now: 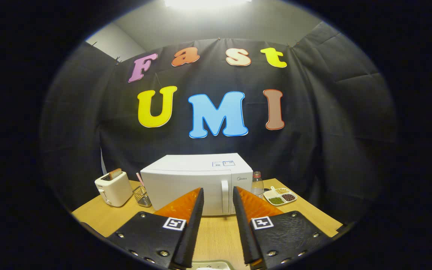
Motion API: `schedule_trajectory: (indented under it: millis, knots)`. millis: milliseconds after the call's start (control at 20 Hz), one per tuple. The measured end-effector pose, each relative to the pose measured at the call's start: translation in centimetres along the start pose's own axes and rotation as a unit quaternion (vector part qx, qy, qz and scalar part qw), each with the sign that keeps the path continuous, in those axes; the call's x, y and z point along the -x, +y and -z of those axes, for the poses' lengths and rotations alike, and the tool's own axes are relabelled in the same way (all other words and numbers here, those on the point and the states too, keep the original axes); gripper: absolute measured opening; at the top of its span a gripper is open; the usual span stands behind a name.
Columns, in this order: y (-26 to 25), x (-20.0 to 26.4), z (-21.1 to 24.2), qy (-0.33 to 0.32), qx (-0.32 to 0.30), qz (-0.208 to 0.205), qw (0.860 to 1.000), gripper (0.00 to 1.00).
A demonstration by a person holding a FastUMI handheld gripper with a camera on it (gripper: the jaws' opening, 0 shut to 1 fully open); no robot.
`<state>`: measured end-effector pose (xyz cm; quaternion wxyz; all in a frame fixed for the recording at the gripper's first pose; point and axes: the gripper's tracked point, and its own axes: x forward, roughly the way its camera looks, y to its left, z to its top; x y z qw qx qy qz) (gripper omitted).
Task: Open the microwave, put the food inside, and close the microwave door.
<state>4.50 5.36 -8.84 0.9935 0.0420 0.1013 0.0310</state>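
opening step not begun: gripper (218,195) jaws released, empty; microwave (197,182) door shut, handle (225,196) at 12 o'clock beyond fingers; next, hook it

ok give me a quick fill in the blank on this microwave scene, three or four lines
1. The microwave door is ____.
2. The tongs are ____, holding nothing, short of the door handle.
3. A slice of bread sticks up from the ____ on the microwave's left.
4. The plastic bottle stands between the microwave and the divided ____ of beans.

Missing words: closed; open; toaster; dish
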Motion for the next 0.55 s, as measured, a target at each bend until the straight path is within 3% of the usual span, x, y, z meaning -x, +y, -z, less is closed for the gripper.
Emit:
schedule_trajectory:
  millis: [100, 200, 550]
  knots:
    - [0.1, 0.9, 0.3, 0.001, -0.008, -0.001, 1.000, 0.78]
    - [0.0, 1.3, 0.7, 0.001, -0.004, 0.004, 1.000, 0.99]
    - [1.1, 2.0, 0.4, -0.003, 0.005, -0.013, 1.000, 0.99]
